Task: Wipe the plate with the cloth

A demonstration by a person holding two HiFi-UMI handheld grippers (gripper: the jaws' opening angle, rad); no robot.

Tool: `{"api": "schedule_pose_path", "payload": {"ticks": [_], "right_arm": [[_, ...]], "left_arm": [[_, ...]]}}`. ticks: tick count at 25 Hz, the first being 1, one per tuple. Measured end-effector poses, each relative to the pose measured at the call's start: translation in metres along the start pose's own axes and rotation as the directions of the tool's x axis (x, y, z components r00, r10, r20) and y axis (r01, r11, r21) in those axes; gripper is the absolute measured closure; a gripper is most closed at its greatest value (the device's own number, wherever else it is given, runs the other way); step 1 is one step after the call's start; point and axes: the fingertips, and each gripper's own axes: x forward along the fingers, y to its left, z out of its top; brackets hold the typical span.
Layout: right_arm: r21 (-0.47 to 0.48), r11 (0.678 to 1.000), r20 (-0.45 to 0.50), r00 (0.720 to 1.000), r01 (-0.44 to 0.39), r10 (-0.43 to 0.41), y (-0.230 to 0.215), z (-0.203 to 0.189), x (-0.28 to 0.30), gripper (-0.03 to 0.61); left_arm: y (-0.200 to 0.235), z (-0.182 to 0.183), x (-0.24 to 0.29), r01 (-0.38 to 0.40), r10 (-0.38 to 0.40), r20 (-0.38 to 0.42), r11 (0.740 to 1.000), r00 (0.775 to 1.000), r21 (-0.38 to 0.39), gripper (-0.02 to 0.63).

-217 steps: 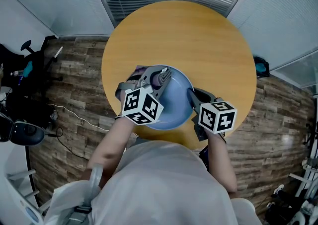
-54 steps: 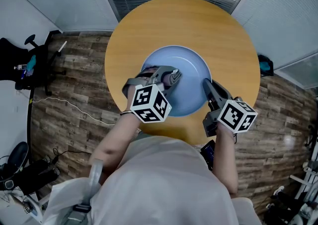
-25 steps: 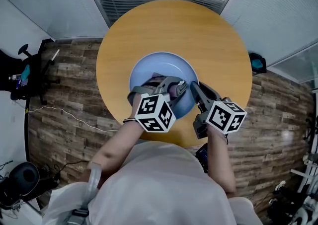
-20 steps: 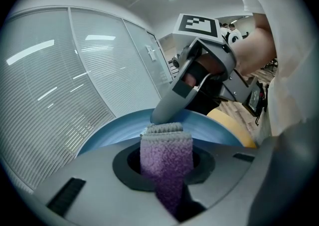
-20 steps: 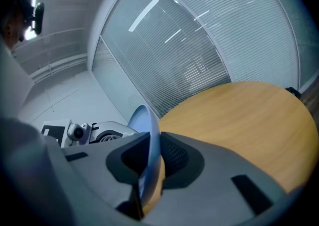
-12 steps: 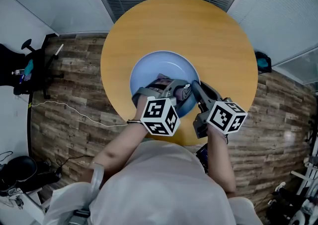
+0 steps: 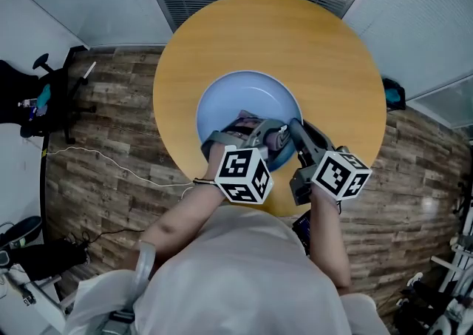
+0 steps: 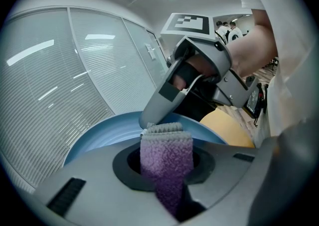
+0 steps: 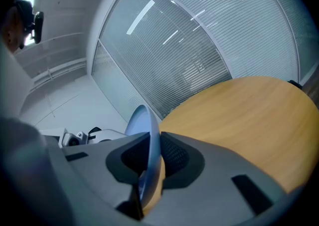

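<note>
Your left gripper (image 8: 167, 167) is closed on the cloth (image 8: 167, 147). A folded purple strip stands pinched between its jaws, and its grey-edged top end projects just beyond the tips. Directly ahead of and beneath that gripper lies the plate (image 7: 240, 97), pale blue with a raised rim. The cloth end sits over the plate's inner surface, on the side nearest you. Whether the cloth actually presses on the plate cannot be confirmed.

Your right gripper (image 9: 149, 165) is clamped on the plate's rim. The thin blue edge runs between its two jaws, with one pad on each face. In the head view this grip falls on the near rim, to the right of the left gripper. The tips of the two grippers stand just beside one another. The left gripper view shows a jaw of the right gripper immediately beyond the cloth.

The plate lies on the round wooden worktop (image 7: 273, 30), toward its near edge. The rest of the worktop extends ahead of both grippers.
</note>
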Motion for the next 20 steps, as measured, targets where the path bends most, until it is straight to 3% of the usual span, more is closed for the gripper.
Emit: {"api": "schedule_pose_path", "payload": {"ticks": [20], "right_arm": [[0.017, 1.000, 0.047, 0.999, 0.021, -0.022, -0.004, 0.012, -0.020, 0.515]], "left_arm": [[0.028, -0.032, -0.025, -0.057, 0.057, 0.000, 0.997, 0.998, -0.051, 0.532]]}}
